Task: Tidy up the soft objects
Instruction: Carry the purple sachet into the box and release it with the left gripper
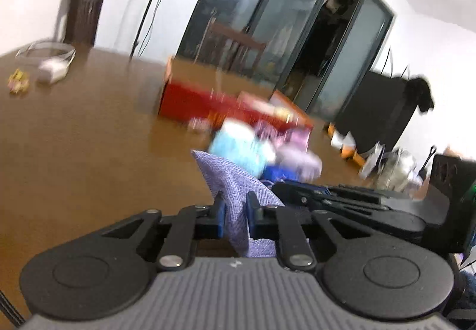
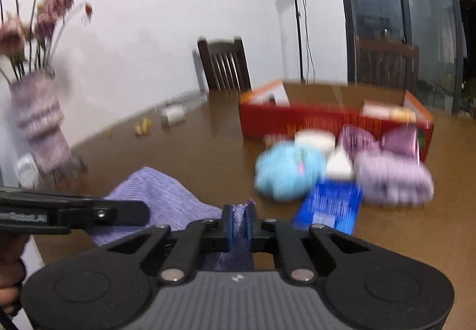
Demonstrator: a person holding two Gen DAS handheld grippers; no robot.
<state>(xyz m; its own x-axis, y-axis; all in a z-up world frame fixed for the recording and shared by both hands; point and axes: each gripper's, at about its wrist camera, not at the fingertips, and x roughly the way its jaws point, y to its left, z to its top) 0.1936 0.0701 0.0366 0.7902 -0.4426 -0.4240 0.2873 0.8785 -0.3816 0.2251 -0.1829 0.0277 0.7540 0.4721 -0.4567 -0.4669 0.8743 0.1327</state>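
A lavender woven cloth (image 1: pixel 235 181) hangs between both grippers above the brown table (image 1: pixel 89 136). My left gripper (image 1: pixel 235 205) is shut on one part of it, the fabric pinched between the blue pads. In the right wrist view my right gripper (image 2: pixel 239 221) is shut on another edge of the lavender cloth (image 2: pixel 160 196), and the left gripper's side shows at the left. Beyond lie a light blue fluffy item (image 2: pixel 285 175), a pale purple soft bundle (image 2: pixel 392 178), a blue packet (image 2: pixel 330 208) and a red box (image 2: pixel 327 118). Both views are blurred.
A vase of dried flowers (image 2: pixel 38 118) stands at the table's left. A white item (image 2: pixel 172 115) and small yellow bits (image 2: pixel 142 126) lie far back. Dark wooden chairs (image 2: pixel 223 65) stand behind the table. A hand (image 2: pixel 10 276) shows at the lower left.
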